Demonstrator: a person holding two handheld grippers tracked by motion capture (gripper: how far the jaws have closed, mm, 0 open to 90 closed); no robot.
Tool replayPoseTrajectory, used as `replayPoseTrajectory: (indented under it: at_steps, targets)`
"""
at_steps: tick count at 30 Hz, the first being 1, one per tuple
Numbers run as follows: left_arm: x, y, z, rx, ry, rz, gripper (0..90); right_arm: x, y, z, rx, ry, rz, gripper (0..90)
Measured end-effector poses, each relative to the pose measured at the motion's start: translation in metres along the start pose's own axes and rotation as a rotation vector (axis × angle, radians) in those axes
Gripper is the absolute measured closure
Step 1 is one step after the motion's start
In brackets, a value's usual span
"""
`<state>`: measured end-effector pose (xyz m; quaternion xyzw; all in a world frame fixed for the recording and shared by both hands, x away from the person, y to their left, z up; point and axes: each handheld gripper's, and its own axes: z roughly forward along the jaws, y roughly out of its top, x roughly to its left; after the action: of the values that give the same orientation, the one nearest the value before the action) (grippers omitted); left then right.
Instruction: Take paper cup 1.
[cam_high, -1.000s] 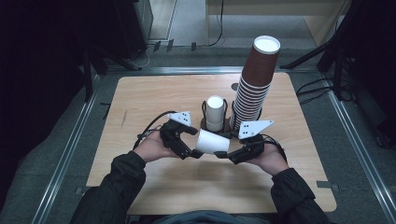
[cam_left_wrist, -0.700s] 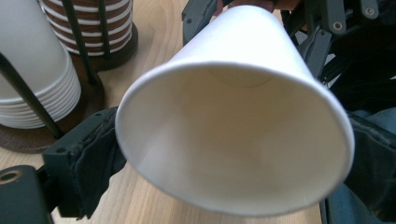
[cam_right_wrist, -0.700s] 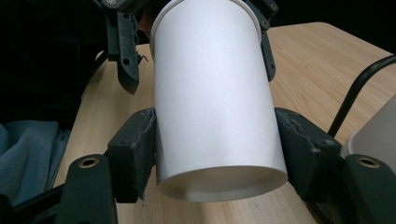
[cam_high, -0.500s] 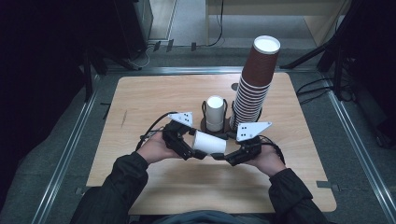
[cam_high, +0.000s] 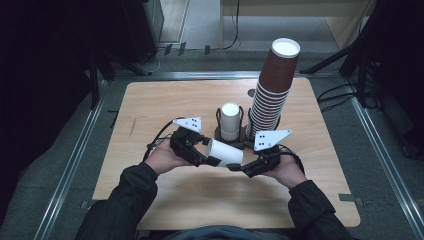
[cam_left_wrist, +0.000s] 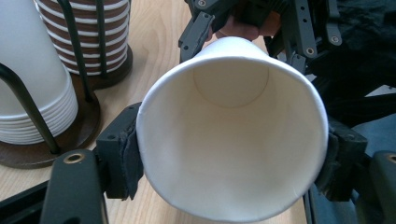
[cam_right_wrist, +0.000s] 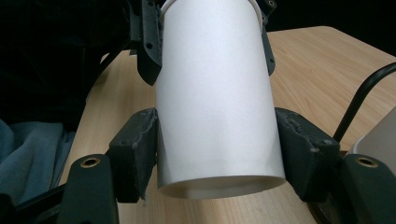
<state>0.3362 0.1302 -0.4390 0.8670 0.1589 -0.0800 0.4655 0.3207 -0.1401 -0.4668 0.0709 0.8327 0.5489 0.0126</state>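
White paper cup (cam_high: 226, 152) lies sideways in the air over the wooden table (cam_high: 165, 100), between both hands. The left gripper (cam_left_wrist: 231, 154) has just been closing and pinches its rim end. The right gripper (cam_right_wrist: 217, 147) pinches its bottom end. Squeeze softly, or it will crush.

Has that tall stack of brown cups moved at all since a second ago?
No. The brown cup stack stands at the same spot beside the white cup holder, near the table's far edge.
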Motion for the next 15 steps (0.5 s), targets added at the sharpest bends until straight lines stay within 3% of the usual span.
replayPoseTrajectory:
  at_steps: [10, 15]
  targets:
    - [0.0002, 0.0, -0.0003, 0.006, -0.012, -0.002, 26.8, 0.0011, 0.0014, -0.0001, 0.016, 0.002, 0.012, 33.3]
    - [0.001, -0.0004, -0.004, 0.006, 0.002, -0.006, 26.7, -0.0001, 0.0011, 0.0, 0.05, -0.004, 0.052, 25.8]
